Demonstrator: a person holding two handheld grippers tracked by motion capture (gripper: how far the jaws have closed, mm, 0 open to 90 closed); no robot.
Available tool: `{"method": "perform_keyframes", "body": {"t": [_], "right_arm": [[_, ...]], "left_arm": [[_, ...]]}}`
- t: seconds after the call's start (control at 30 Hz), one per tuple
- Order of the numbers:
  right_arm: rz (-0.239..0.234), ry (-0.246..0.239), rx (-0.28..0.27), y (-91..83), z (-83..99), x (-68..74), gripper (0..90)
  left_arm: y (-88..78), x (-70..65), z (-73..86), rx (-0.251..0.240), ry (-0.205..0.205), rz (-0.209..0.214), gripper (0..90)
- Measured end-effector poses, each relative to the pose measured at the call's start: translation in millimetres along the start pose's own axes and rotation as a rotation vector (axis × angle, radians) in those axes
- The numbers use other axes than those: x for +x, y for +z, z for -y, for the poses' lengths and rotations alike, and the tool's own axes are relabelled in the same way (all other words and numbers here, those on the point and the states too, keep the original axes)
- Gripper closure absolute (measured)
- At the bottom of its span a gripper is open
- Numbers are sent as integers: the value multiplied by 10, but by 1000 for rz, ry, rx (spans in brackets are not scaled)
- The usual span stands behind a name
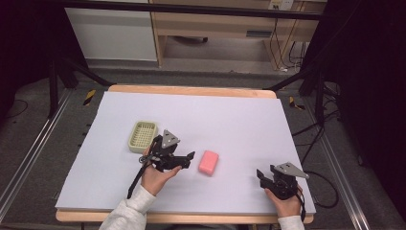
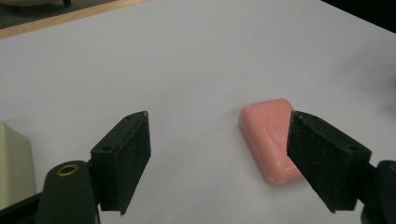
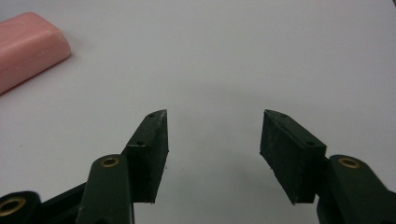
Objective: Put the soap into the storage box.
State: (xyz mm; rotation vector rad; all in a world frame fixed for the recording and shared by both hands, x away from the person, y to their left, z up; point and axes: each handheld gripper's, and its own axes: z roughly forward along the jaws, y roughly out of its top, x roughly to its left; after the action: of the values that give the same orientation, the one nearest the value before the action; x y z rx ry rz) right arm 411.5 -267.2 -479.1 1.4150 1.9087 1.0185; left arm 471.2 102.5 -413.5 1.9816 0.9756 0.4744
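Observation:
A pink bar of soap (image 1: 208, 162) lies flat on the white table cover, a little right of centre. My left gripper (image 1: 187, 160) sits just left of it, pointing at it, jaws open and empty. In the left gripper view the soap (image 2: 268, 135) lies on the sheet just ahead of the right jaw, partly behind it, while the gripper (image 2: 218, 140) holds nothing. A pale green slotted soap dish (image 1: 142, 135) stands behind that hand; its corner (image 2: 14, 163) shows at the left edge. My right gripper (image 1: 261, 176) rests near the front right, open and empty (image 3: 215, 130), with the soap (image 3: 28, 46) far off to its upper left.
The white cover (image 1: 215, 115) spans the wooden table (image 1: 191, 90). Cables trail from both grippers toward the front edge. Black frame legs (image 1: 72, 72) and floor rails flank the table, and a wooden cabinet (image 1: 215, 24) stands behind.

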Motion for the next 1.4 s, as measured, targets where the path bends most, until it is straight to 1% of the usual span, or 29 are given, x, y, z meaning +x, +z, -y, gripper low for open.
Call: {"method": "perform_keyframes", "body": {"t": [0.07, 0.17, 0.23, 0.27, 0.33, 0.47, 0.7, 0.87, 0.9, 0.93, 0.97, 1.07, 1.17, 1.4], "right_arm": [[-1, 0, 0, 3, -1, 1, 418], [-3, 3, 3, 2, -3, 8, 418], [0, -5, 1, 6, -2, 6, 417], [-4, 1, 2, 2, -4, 10, 417], [-3, -2, 1, 3, -3, 9, 417], [-3, -7, 0, 8, -5, 9, 417], [-3, -10, 1, 12, -6, 12, 418], [-4, -10, 2, 13, -6, 12, 418], [-4, -10, 1, 13, -6, 12, 418], [-4, -10, 1, 13, -6, 12, 418], [-5, -9, 2, 12, -6, 11, 417], [-5, -9, 1, 11, -6, 11, 417], [-5, -8, 1, 11, -6, 12, 417], [-6, -9, 2, 14, -6, 12, 417]], "left_arm": [[16, -17, -12, 9, 9, 4, 213], [43, -38, -27, 9, 13, 5, 213], [64, -49, -27, 13, 10, 8, 213], [81, -58, -25, 10, 6, 11, 213], [96, -67, -22, 12, 5, 10, 213], [142, -105, -21, 23, 12, 16, 213], [229, -203, -49, 39, 26, 35, 209], [275, -247, -63, 46, 26, 43, 205], [303, -277, -73, 54, 30, 46, 204], [303, -277, -73, 54, 30, 46, 203], [327, -306, -82, 63, 39, 50, 202], [356, -339, -82, 64, 43, 54, 198], [400, -373, -78, 74, 53, 54, 195], [489, -430, -68, 97, 61, 55, 190]]}}
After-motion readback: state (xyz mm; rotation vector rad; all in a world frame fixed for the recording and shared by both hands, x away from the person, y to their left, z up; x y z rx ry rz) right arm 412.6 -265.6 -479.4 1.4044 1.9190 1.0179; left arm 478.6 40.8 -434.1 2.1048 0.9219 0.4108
